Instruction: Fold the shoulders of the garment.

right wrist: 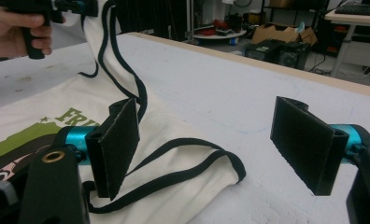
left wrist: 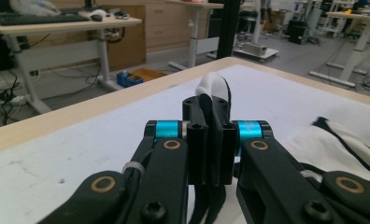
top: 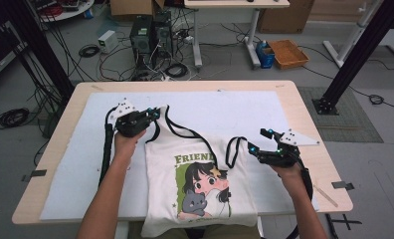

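— What is seen from the high view?
— A cream sleeveless top with black trim and a cartoon print (top: 200,184) is spread on the white table cover (top: 235,107), its hem hung over the near edge. The left gripper (top: 154,114) is set at the top's left strap, the right gripper (top: 260,141) just beside the right strap.

— And the left gripper view?
— The jaws are pressed together on a fold of white, black-edged fabric (left wrist: 214,91).

— The right gripper view?
— The jaws are spread wide above the top's black strap (right wrist: 183,161).
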Demonstrator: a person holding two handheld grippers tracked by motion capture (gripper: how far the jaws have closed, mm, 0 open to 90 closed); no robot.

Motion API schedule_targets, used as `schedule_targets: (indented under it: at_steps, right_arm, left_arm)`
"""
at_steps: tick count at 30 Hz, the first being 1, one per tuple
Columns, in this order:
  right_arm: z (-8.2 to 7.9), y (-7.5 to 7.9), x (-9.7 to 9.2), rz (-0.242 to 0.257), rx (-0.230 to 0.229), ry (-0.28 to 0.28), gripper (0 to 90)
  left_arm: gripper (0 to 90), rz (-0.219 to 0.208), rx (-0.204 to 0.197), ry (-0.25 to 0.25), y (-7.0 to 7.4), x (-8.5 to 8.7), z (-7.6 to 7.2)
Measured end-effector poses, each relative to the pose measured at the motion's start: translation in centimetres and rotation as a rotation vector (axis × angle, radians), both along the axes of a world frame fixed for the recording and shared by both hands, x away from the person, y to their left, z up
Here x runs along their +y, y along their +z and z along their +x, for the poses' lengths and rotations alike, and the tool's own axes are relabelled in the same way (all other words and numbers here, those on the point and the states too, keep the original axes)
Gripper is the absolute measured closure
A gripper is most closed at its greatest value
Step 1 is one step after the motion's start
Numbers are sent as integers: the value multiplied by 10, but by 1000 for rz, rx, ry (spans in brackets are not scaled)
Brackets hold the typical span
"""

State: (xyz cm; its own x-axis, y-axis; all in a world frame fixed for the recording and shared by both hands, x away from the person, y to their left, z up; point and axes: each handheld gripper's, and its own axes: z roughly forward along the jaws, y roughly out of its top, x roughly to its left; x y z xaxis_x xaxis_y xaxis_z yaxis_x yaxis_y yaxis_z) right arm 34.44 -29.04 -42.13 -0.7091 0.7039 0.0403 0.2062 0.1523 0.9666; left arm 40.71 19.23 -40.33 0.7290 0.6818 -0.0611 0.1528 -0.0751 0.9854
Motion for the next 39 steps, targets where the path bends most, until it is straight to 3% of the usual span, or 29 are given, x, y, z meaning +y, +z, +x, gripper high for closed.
schedule_targets:
  at_steps: [5,10,14,19,22,25,28,30,32,34,39]
  right_arm:
    - [0,-1,0,-2,10,2,238]
    - [0,-1,3,-10,11,9,238]
    - [-1,-1,3,-9,12,6,238]
    - [-1,-2,5,-16,15,9,238]
    - [-1,-2,5,-17,16,8,238]
    - [-1,-2,4,-18,16,8,238]
    - [-1,-2,5,-21,27,10,239]
    - [-2,-3,8,-34,29,16,260]
    - [-3,-3,13,-48,50,46,322]
    - [-5,-5,22,-87,77,110,406]
    - [-13,-12,61,-271,110,309,535]
  left_arm:
    - [863,18,-35,-35,-8,0,-27]
    - [859,64,-37,-64,-21,-3,-53]
    - [857,69,-35,-80,-31,-2,-66]
    - [838,136,-44,-117,-32,-4,-77]
    - [708,111,-6,-146,-31,-2,-79]
    - [482,29,-19,-164,-28,4,-81]
    - [403,-41,-61,-143,-22,11,-84]
    - [403,-34,-56,-114,-22,12,-84]
    - [403,-6,-31,-91,-25,9,-81]
    - [403,6,-13,-76,-28,6,-78]
    - [403,2,-14,-46,-29,6,-75]
